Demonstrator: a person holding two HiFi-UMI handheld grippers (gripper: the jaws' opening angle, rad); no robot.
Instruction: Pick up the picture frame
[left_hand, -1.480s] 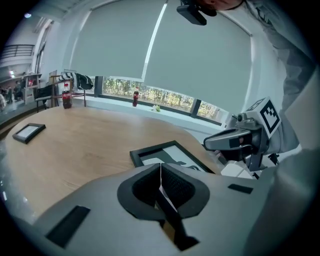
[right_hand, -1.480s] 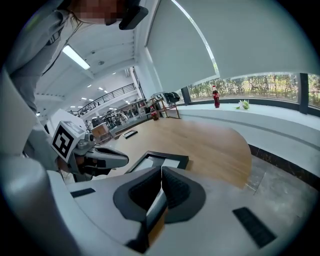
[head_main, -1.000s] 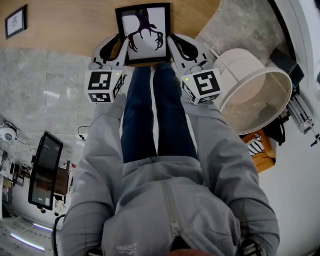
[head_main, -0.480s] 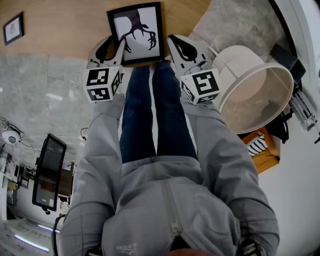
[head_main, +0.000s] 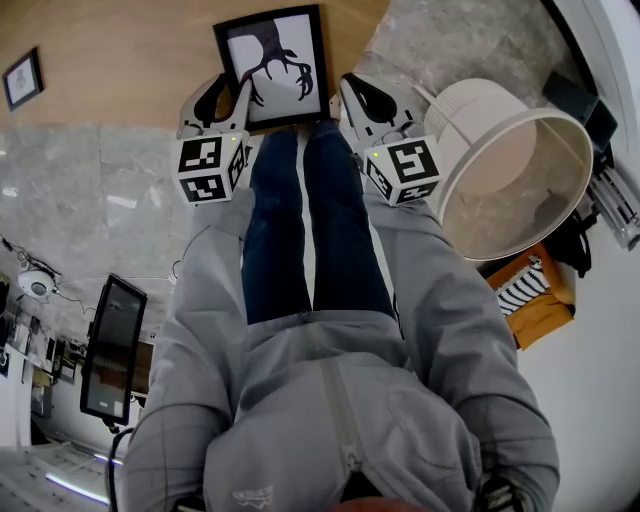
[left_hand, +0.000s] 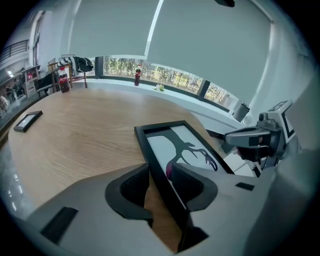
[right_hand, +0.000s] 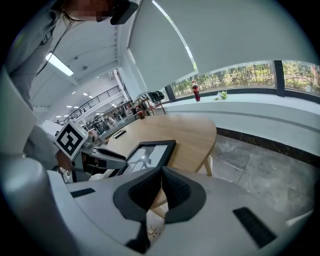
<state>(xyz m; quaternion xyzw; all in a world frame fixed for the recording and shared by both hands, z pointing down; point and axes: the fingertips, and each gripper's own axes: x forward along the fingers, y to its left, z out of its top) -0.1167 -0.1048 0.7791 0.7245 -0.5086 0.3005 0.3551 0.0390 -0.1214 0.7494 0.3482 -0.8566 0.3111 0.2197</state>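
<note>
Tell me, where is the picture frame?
In the head view, top centre: the picture frame lies at the wooden table's near edge, just beyond the person's legs.

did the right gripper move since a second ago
Yes: the right gripper shifted right, away from the picture frame, toward the wooden table's right edge.

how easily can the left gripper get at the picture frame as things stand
Probably yes. The left gripper straddles one side edge of the picture frame, which lies on the wooden table. Its jaws have just been opening and stand apart, not pressing, with only the frame between them.
</note>
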